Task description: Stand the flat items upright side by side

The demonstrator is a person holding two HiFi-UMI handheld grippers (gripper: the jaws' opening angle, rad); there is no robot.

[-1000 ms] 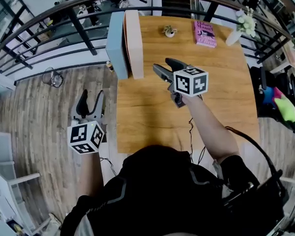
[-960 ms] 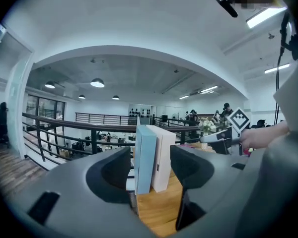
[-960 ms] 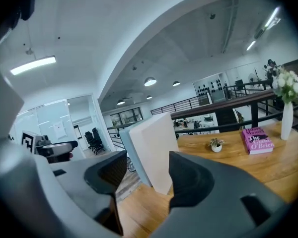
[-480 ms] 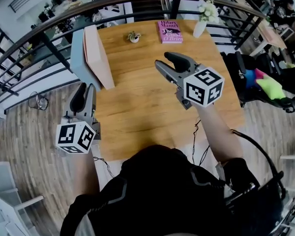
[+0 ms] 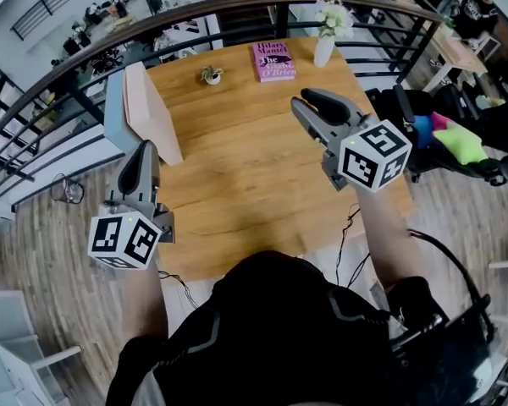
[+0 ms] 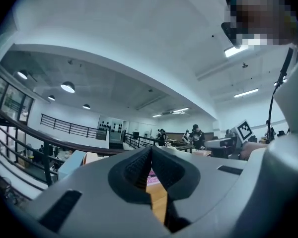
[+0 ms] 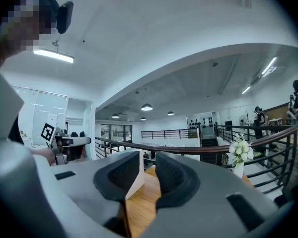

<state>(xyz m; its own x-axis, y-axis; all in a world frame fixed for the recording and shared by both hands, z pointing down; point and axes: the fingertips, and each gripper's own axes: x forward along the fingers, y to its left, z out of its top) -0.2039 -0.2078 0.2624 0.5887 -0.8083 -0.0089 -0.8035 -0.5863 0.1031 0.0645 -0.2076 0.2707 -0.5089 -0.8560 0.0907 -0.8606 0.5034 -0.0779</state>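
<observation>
Two flat items stand upright side by side at the table's far left edge: a light blue book (image 5: 113,112) (image 6: 71,163) and a beige book (image 5: 152,115) (image 7: 134,181) leaning against it. A pink book (image 5: 273,61) (image 6: 153,178) lies flat at the far edge. My left gripper (image 5: 146,148) (image 6: 150,150) hangs off the table's left side, short of the upright books. Its jaws have just closed and are shut on nothing. My right gripper (image 5: 306,100) (image 7: 148,158) hovers above the table's right half. Its jaws have been closing and a narrow gap remains, with nothing in it.
A small potted plant (image 5: 210,75) and a white vase of flowers (image 5: 325,36) (image 7: 238,166) stand at the far edge of the wooden table (image 5: 237,176). A dark curved railing (image 5: 85,41) runs behind it. A chair with bright cloths (image 5: 457,138) stands to the right.
Both grippers have lifted and drawn back from the upright books towards me. Their jaws have narrowed, the left pair fully. The books stay standing where they were.
</observation>
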